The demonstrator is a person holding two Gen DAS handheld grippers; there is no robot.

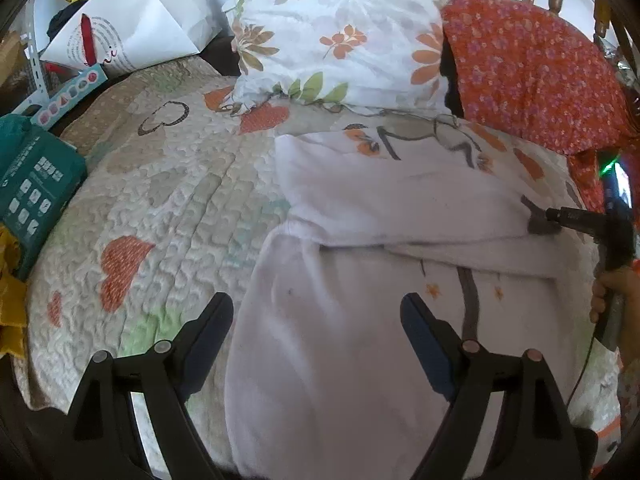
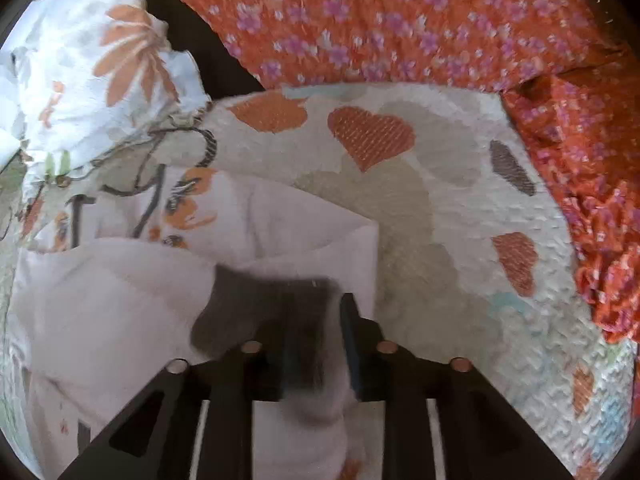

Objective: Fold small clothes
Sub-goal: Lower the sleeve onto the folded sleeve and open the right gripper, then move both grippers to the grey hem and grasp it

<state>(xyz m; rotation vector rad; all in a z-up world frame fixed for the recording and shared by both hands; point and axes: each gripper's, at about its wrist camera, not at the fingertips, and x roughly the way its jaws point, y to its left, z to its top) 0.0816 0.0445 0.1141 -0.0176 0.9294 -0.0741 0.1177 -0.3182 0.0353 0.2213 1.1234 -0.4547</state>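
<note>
A small white garment (image 1: 360, 280) with a grey and orange print lies partly folded on the quilted bedspread (image 1: 160, 200). My left gripper (image 1: 316, 320) is open and empty, its jaws wide apart just above the garment's near left part. My right gripper (image 1: 540, 220) is at the garment's right edge, shut on a grey cuff. In the right wrist view the right gripper (image 2: 316, 320) pinches the grey cuff (image 2: 264, 308) of the garment's sleeve (image 2: 120, 300), lifted a little; the view is blurred.
A white floral pillow (image 1: 340, 32) and an orange floral pillow (image 1: 532, 64) lie at the bed's far end. A teal package (image 1: 36, 184), a coloured box (image 1: 68, 96) and a white paper bag (image 1: 132, 20) sit at the left edge.
</note>
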